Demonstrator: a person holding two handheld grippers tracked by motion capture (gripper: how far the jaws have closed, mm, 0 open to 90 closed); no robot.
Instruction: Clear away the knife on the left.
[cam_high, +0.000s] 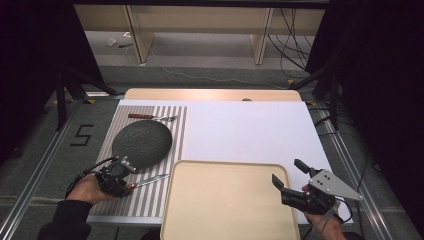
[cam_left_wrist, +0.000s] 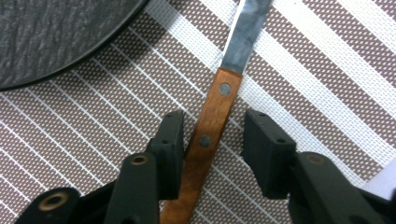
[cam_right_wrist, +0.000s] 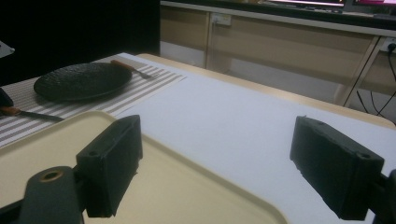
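Your left gripper (cam_high: 121, 184) sits low over the near part of the striped placemat (cam_high: 150, 200), and its jaws straddle the wooden handle of the knife (cam_left_wrist: 212, 135). In the left gripper view the jaws stand part open: one pad (cam_left_wrist: 170, 149) lies against or just beside the handle's edge, while the other stands clear of it with placemat showing between, so the handle is bracketed but not clamped. The knife lies flat on the placemat, its blade running away from your gripper toward the cream tray (cam_high: 227, 220), just near of the dark plate (cam_high: 142, 143); in the high view the blade tip lies close to the tray's left rim, and whether they touch cannot be told. The plate rests on the middle of the placemat, and a fork (cam_high: 152, 117) with a matching wooden handle lies beyond it on the placemat's far end. Your right gripper (cam_high: 289, 175) is held at the near right of the table, beside the tray's right rim, its jaws spread wide and holding nothing. In the right gripper view, one of its jaws stands in front of the tray (cam_right_wrist: 154, 186) and the other in front of the white table surface (cam_right_wrist: 243, 121).
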